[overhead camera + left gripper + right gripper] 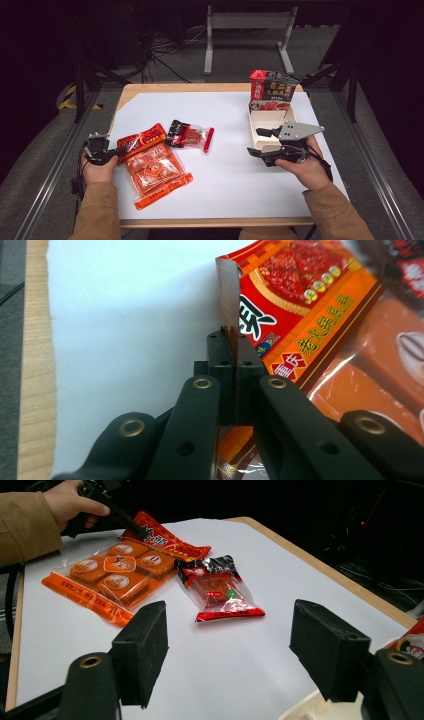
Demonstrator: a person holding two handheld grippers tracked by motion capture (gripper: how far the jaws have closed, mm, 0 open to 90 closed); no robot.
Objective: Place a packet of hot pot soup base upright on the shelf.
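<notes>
The red-and-orange seasoning packet (300,315) lies at the table's left on the clear orange pack (156,172); left gripper (231,360) pinches only its edge, so lifting may slip. Right gripper (230,650) gapes empty.

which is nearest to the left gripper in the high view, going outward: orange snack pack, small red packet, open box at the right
1. The orange snack pack, at the table's left: the left gripper is shut on the edge of its red header.
2. The small red packet, lying near the middle of the white sheet.
3. The open box, at the far right by the right gripper.
</notes>
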